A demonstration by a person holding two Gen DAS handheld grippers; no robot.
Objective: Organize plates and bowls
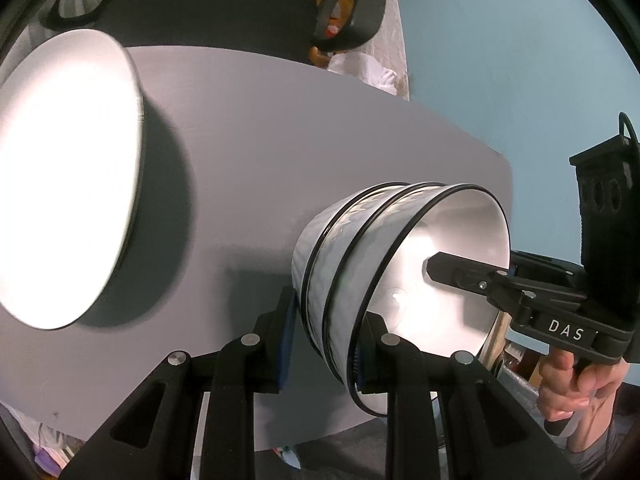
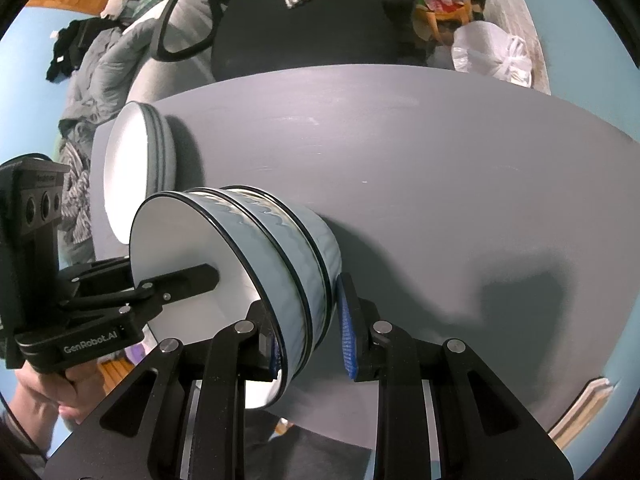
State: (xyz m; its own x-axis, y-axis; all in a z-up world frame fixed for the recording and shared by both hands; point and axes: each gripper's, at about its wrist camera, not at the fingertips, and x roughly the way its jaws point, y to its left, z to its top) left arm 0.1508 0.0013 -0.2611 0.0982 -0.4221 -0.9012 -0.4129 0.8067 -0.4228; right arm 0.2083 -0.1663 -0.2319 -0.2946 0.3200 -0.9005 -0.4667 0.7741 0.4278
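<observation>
Three stacked bowls point(image 2: 288, 264) near the bench point(image 2: 400, 152) front edge, gripped by left claw point(image 1: 320, 344) and right claw point(image 2: 308, 336). One plate stack point(image 2: 136, 168) left. Open room right.

Three nested bowls point(image 2: 280, 264) on the table point(image 2: 420, 160), near its front edge. Plate stack point(image 2: 140, 160) on the same table, left of and behind the bowls, apart from them. Left gripper point(image 1: 324, 344) and right gripper point(image 2: 308, 336) straddle the bowl walls from opposite sides. Chair point(image 2: 192, 20) behind the table
</observation>
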